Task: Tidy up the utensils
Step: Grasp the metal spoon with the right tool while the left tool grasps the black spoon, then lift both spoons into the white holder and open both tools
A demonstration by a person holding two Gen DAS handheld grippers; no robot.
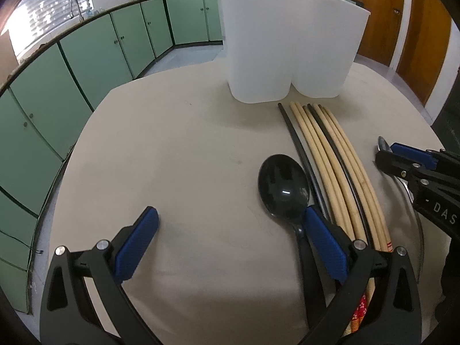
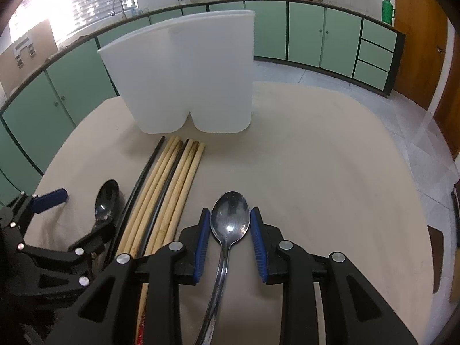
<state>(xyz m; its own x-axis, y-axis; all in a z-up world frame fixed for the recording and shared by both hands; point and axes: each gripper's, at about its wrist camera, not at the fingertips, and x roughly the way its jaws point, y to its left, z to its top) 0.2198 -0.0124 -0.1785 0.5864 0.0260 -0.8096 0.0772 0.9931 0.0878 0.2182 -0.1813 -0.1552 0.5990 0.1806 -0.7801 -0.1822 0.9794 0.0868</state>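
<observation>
A white two-compartment holder [image 1: 290,46] [image 2: 187,77] stands upright at the back of the table. Several wooden and black chopsticks [image 1: 333,166] [image 2: 169,189] lie in a row before it. A black spoon [image 1: 283,187] [image 2: 105,201] lies left of them, its handle beside my left gripper's right pad. My left gripper [image 1: 230,235] is open wide. My right gripper [image 2: 230,230] has its pads close on both sides of a metal spoon's bowl [image 2: 230,215]; the handle runs back between the fingers. In the left wrist view the right gripper [image 1: 402,158] shows at the right.
The table [image 2: 330,172] has a beige cloth. Green kitchen cabinets [image 2: 316,34] curve behind it, with a sink at the left and wooden doors [image 1: 382,17] at the right. The left gripper's body [image 2: 43,244] sits at the left in the right wrist view.
</observation>
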